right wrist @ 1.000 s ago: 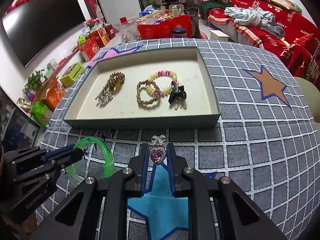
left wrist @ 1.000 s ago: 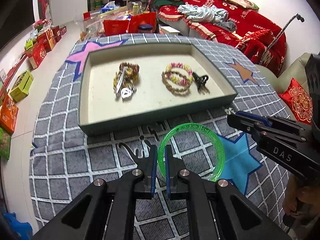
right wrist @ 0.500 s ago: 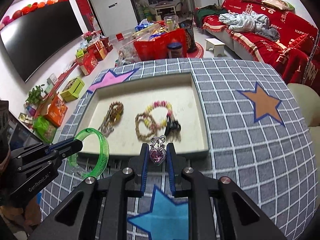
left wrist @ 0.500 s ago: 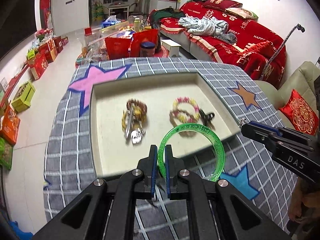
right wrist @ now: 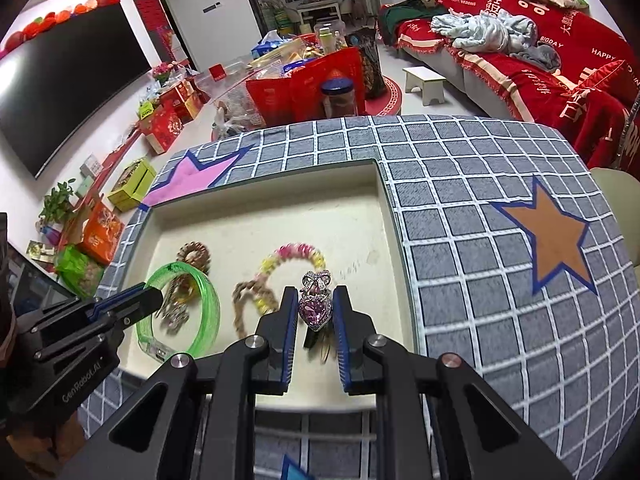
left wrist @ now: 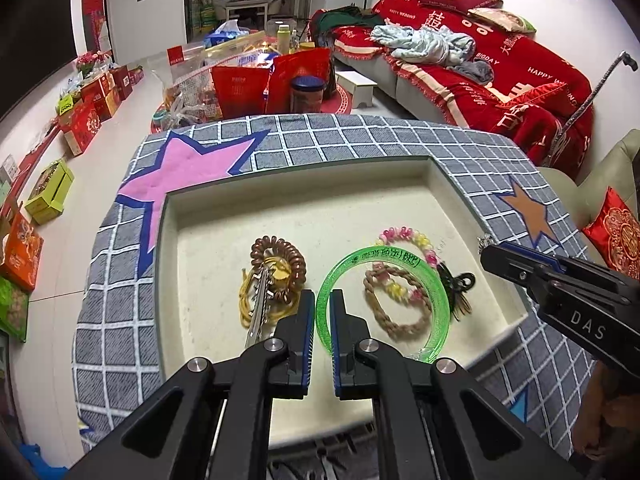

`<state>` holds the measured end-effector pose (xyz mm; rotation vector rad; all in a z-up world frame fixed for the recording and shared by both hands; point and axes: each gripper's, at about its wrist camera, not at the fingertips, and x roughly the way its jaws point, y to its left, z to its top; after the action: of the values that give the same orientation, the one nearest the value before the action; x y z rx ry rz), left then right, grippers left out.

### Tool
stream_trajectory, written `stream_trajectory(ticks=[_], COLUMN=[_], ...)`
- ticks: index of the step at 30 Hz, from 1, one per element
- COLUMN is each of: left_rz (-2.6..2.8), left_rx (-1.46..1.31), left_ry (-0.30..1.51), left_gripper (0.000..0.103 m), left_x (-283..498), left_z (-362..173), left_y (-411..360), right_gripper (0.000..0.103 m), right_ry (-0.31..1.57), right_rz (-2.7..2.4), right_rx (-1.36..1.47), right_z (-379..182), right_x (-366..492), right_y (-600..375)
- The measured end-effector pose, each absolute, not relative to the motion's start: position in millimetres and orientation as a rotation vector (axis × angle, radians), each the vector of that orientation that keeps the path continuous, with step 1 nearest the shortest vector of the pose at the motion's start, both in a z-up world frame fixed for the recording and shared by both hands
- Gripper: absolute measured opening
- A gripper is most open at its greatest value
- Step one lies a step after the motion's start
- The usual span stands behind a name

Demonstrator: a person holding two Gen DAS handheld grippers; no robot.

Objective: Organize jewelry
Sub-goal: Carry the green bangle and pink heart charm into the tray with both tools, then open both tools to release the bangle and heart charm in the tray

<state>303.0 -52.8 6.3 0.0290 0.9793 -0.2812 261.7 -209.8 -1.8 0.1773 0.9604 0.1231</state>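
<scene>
My left gripper [left wrist: 322,312] is shut on the rim of a green translucent bangle [left wrist: 436,284], which hangs above the cream tray [left wrist: 288,200]. In the right wrist view the same bangle [right wrist: 206,312] shows at the left, over the tray [right wrist: 256,216]. My right gripper [right wrist: 316,308] is shut on a pink heart brooch with a silver bow [right wrist: 316,304], held above the tray's near right part. In the tray lie a brown coil bracelet with keys [left wrist: 276,272], a pink and yellow bead bracelet [left wrist: 404,236], a braided bracelet [left wrist: 396,308] and a black hair clip [left wrist: 456,284].
The tray sits on a round table with a grey checked cloth [right wrist: 480,200] bearing star patches. Beyond the table edge stand red bags and boxes [left wrist: 272,84] on the floor, and a red-covered sofa [left wrist: 500,76] at the right. A hand [left wrist: 596,428] holds the right gripper.
Both grippers have moved forward from the cloth in front of the tray to above it, carrying the bangle and the brooch. Their grips are unchanged.
</scene>
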Motion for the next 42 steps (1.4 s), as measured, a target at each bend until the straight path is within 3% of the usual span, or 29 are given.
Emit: stream_trajectory(ticks=[17,34,36,38,42], left_rz=[-0.270,-0.258,-0.259,-0.260,-0.256], left_rx=[0.086,0.140,0.151,0.152,0.141], left_ry=[1.043,1.005,0.990,0.990,0.996], left_gripper=[0.024,0.024,0.024,0.024,0.024], left_x=[321.9,312.9,310.1,309.2,308.2], left_z=[-27.5,-25.5,-23.1,-22.5,-22.5], left_y=[-67.6,-72.8,-74.0,-73.4,-71.0], right_gripper=[0.019,0.020,0.025,0.051,0.057], right_ry=[1.020,1.037,1.036,1.032,1.007], right_rz=[0.088,0.094,0.101,0.106,0.117], right_rx=[0.199,0.229,0.240,0.252,0.264], right_z=[-41.8,-42.8,-40.8,-37.9,-28.6], right_x=[294.5,290.7,289.8,288.2,281.9], right_y=[-215.3,-217.1,-217.2,-216.6,-214.3])
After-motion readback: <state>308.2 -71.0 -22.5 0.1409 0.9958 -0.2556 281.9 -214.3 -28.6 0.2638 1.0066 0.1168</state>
